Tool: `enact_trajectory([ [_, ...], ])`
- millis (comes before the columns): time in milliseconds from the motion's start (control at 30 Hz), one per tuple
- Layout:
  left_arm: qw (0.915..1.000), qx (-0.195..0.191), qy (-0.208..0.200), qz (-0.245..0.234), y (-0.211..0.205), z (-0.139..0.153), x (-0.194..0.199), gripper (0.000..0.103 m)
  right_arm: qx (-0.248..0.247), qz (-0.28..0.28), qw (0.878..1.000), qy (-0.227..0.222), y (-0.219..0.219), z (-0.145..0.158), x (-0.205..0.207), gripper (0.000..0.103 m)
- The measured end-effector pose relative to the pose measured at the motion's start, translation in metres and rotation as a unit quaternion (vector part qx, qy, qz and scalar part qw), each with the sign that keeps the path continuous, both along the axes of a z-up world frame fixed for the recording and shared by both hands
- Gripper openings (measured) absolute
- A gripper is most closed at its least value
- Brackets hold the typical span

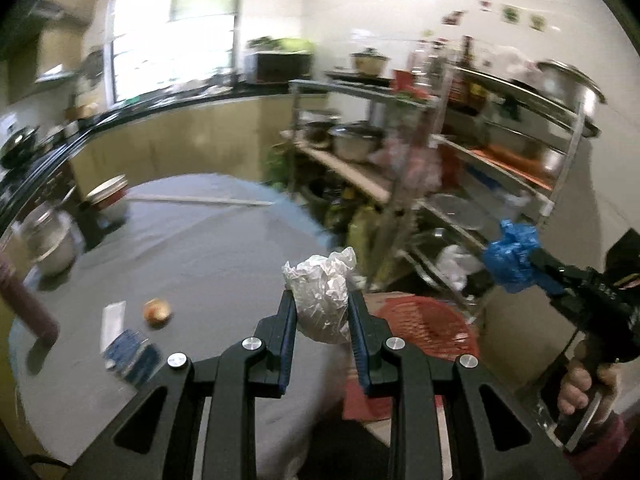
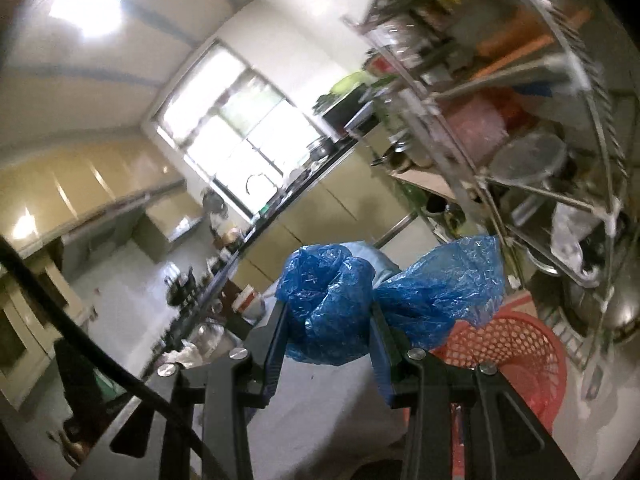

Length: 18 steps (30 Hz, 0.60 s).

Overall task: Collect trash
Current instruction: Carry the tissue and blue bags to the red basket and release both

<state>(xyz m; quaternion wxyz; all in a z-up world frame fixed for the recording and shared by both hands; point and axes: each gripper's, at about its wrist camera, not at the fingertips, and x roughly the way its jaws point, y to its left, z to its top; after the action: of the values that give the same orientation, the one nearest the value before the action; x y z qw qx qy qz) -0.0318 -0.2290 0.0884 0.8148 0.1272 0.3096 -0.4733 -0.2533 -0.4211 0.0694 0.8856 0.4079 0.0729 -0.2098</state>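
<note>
My left gripper is shut on a crumpled white plastic wrapper and holds it above the right edge of the grey round table. My right gripper is shut on a crumpled blue plastic bag, held in the air; it also shows in the left wrist view at the right. A red mesh waste basket stands on the floor just beyond the table edge, below both grippers, and shows in the right wrist view. A brown round scrap and a blue-and-white packet lie on the table.
A metal shelf rack full of pots and bowls stands behind the basket. A glass jar and a red-lidded jar stand at the table's left. A kitchen counter runs along the back wall.
</note>
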Motion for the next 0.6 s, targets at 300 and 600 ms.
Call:
enact_trajectory([
  [300,0.9959,0.014,0.023,-0.086,-0.066,-0.017,-0.05,0.027,0.099,-0.011,0.993,-0.07,-0.028,-0.04,-0.044,0.041],
  [600,0.9925,0.025,-0.005,-0.119,-0.098,-0.022,-0.085,0.027,0.148,-0.014,0.984,-0.1,-0.04,-0.07,-0.06,0.041],
])
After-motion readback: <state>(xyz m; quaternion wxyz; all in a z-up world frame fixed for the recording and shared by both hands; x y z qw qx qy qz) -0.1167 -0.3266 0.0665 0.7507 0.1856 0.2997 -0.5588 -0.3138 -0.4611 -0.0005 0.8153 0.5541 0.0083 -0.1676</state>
